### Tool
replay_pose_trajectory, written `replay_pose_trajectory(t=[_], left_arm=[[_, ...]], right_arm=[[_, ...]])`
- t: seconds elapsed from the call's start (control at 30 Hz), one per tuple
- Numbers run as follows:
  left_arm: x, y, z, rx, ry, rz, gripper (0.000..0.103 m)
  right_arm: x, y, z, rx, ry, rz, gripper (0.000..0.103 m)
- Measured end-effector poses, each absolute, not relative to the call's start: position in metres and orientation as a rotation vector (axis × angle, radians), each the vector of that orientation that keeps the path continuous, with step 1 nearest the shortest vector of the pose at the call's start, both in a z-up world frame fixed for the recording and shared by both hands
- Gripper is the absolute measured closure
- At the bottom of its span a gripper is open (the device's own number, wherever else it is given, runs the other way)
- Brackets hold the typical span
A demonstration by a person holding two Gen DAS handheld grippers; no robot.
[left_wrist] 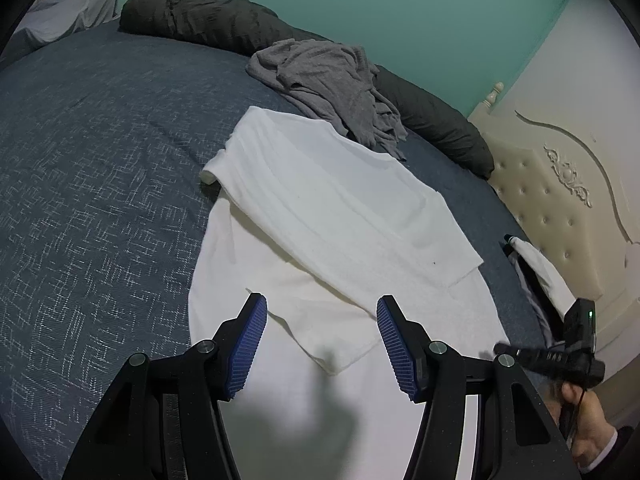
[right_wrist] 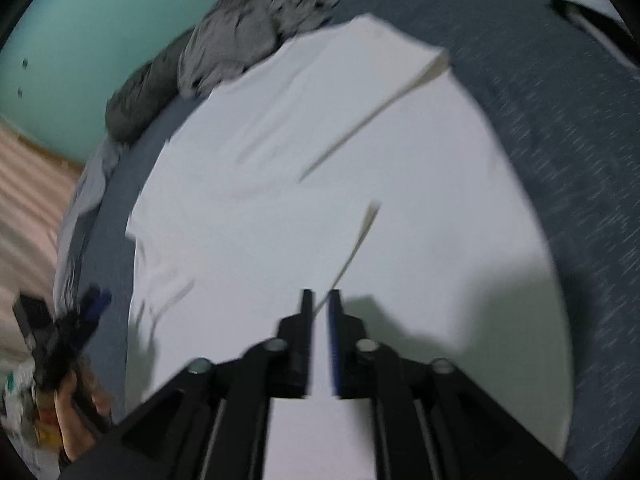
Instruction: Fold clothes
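In the lower middle of the left wrist view, my left gripper (left_wrist: 322,336) hangs over the white shirt (left_wrist: 340,216) with its jaws spread wide and nothing between them. Its blue pads (left_wrist: 247,346) tilt outward, and its shadow falls on the cloth at the bottom centre. The shirt lies across the middle of the frame on the dark blue bedspread (left_wrist: 92,152), one side already folded over the rest, with a sleeve edge lying between the two fingers. At the lower right of this frame a hand (left_wrist: 584,412) in a dark sleeve grips the handle of the other gripper, held out beyond the shirt's right edge, near the cream headboard (left_wrist: 560,200).

In the right wrist view, which is blurred, my right gripper (right_wrist: 319,300) sits at the lower centre above the shirt (right_wrist: 320,140). Its jaws are nearly together, with only a narrow slit left. A fold edge of the cloth runs up to the tips, but I cannot tell whether it is pinched. At the lower left of this frame the hand (right_wrist: 70,404) holding the left gripper shows off the shirt's edge.

A crumpled grey garment (left_wrist: 332,80) lies at the upper middle, against a dark rolled blanket (left_wrist: 208,20) along the green wall (left_wrist: 400,12).
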State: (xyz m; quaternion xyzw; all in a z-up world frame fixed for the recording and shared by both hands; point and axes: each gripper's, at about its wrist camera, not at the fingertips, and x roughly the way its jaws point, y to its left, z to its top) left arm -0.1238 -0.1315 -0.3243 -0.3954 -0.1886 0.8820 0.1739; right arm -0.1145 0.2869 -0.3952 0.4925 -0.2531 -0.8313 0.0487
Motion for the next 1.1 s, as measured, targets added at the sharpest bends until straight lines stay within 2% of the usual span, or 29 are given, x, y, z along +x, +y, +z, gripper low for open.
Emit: replay_pose_trajectory(t=[0.03, 0.07, 0.27, 0.3, 0.33, 0.37, 0.43, 0.47, 0.73, 1.1], left_arm=[[-0.124, -0.133, -0.324, -1.120, -0.538, 2.502, 0.041], [-0.124, -0.134, -0.323, -1.118, -0.541, 2.504, 0.041], [-0.124, -0.136, -0.324, -1.122, -0.547, 2.510, 0.041], [-0.125, -0.137, -0.324, -1.124, -0.547, 2.510, 0.041], [-0.125, -0.137, -0.324, -1.126, -0.548, 2.510, 0.041], [-0.125, -0.137, -0.325, -1.127, -0.548, 2.510, 0.041], [-0.126, -0.138, -0.325, -1.129, -0.548, 2.510, 0.041], [-0.126, -0.138, -0.325, -1.130, -0.548, 2.510, 0.041], [-0.128, -0.139, -0.326, -1.138, -0.547, 2.515, 0.041], [-0.130, -0.145, -0.327, -1.150, -0.531, 2.547, 0.041]], right_arm=[[-0.119, 0.290, -0.394, 1.489, -0.771, -2.551, 0.056], [-0.126, 0.292, -0.395, 1.485, -0.759, -2.560, 0.053], [-0.161, 0.290, -0.409, 1.525, -0.632, -2.585, 0.053], [-0.165, 0.289, -0.412, 1.540, -0.615, -2.585, 0.054], [-0.167, 0.288, -0.416, 1.549, -0.603, -2.586, 0.066], [-0.167, 0.288, -0.416, 1.544, -0.596, -2.591, 0.071], [-0.162, 0.290, -0.411, 1.505, -0.590, -2.610, 0.096], [-0.160, 0.291, -0.408, 1.486, -0.586, -2.619, 0.100], [-0.143, 0.300, -0.388, 1.337, -0.568, -2.690, 0.101], [-0.150, 0.337, -0.388, 1.324, -0.705, -2.774, 0.101]])
